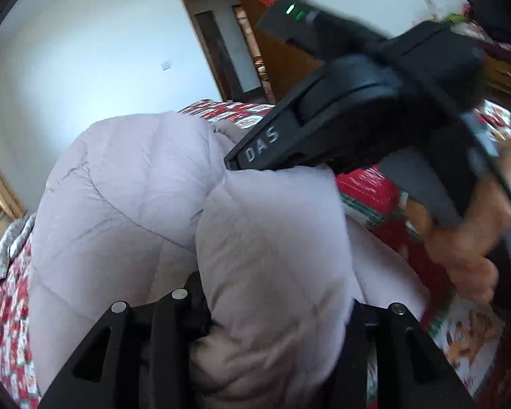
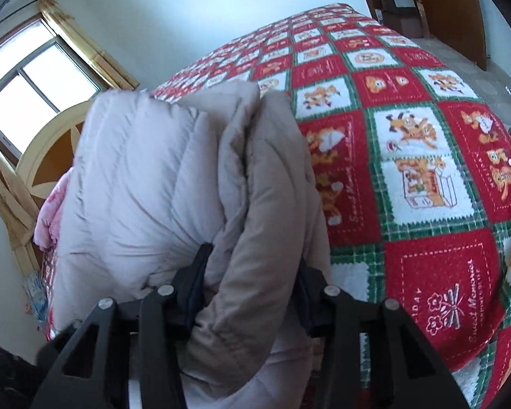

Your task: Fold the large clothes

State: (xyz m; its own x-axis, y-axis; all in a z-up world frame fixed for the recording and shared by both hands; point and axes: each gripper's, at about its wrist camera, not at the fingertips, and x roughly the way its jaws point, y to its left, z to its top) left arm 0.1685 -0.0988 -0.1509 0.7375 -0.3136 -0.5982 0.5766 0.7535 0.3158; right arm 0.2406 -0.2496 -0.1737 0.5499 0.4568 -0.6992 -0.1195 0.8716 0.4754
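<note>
A pale lilac-grey padded coat (image 1: 146, 187) is bunched up over a bed. My left gripper (image 1: 276, 310) is shut on a thick fold of the coat. The right gripper (image 1: 374, 102) shows in the left wrist view, above and to the right, blurred, with its tip on the coat and a hand on its grip. In the right wrist view my right gripper (image 2: 252, 293) is shut on a thick fold of the coat (image 2: 146, 177), whose beige lining (image 2: 276, 170) shows. The coat hides most of both grippers' fingers.
The bed carries a red, green and white patchwork cover (image 2: 408, 143) with cartoon prints. A window with yellow curtains (image 2: 34, 75) and a wooden headboard (image 2: 47, 150) lie to the left. A brown door (image 1: 272, 51) stands behind the bed. A pink cloth (image 2: 51, 214) lies by the headboard.
</note>
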